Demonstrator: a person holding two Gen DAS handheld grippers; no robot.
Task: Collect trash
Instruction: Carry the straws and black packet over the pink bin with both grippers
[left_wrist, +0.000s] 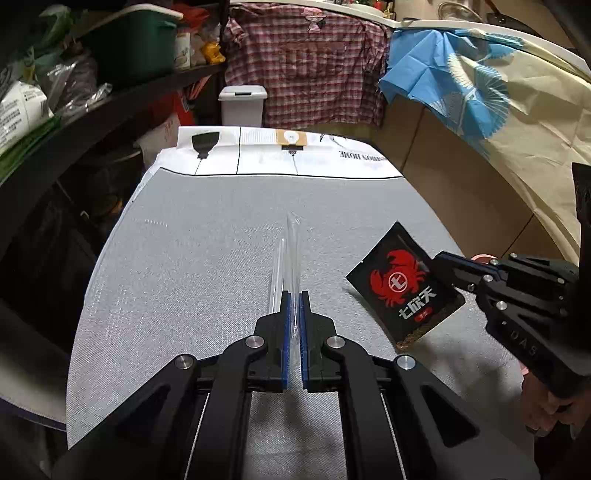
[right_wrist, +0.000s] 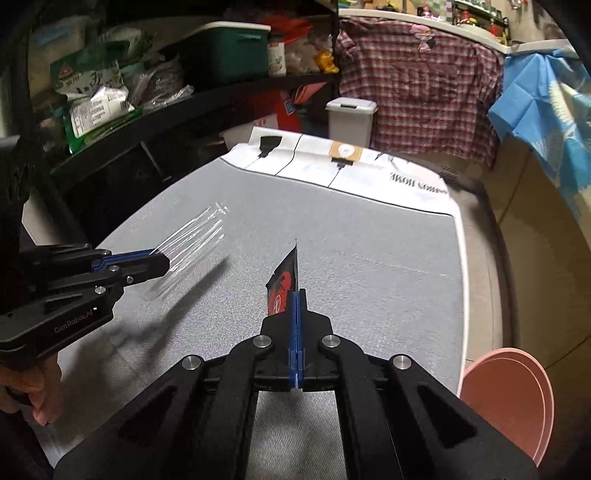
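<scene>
A crinkled clear plastic wrapper (left_wrist: 286, 258) is pinched between the blue pads of the left tool (left_wrist: 294, 295), sticking out straight ahead of its tips and clear of the surface below. Seen from the right wrist view, the same wrapper (right_wrist: 192, 236) fans out beyond the left tool's tips, casting a shadow beneath it.

A flat black foil sachet printed with a red crab (left_wrist: 404, 286) is clamped in the right tool (right_wrist: 297, 293), whose jaws are pressed together on the sachet's lower edge. The sachet stands edge-on ahead of the tips in the right wrist view and hangs tilted, apparently just off the surface.

Under both tools lies the grey woven tabletop (left_wrist: 207, 236), with a white printed cloth strip (left_wrist: 280, 155) at its far end. Beyond that strip, straight ahead of both tools, stands a small white lidded bin (left_wrist: 242, 105). A round pink plastic plate (right_wrist: 509, 402) sits close to the right of the right tool, off the tabletop's edge.

Both pieces of trash seem secured, so the step in hand appears to be carrying them to the bin. To do it well, both grips should stay firm, as the thin wrapper could slip. The bin's narrow lid likely calls for delivering one piece at a time, releasing only once above the opening.
</scene>
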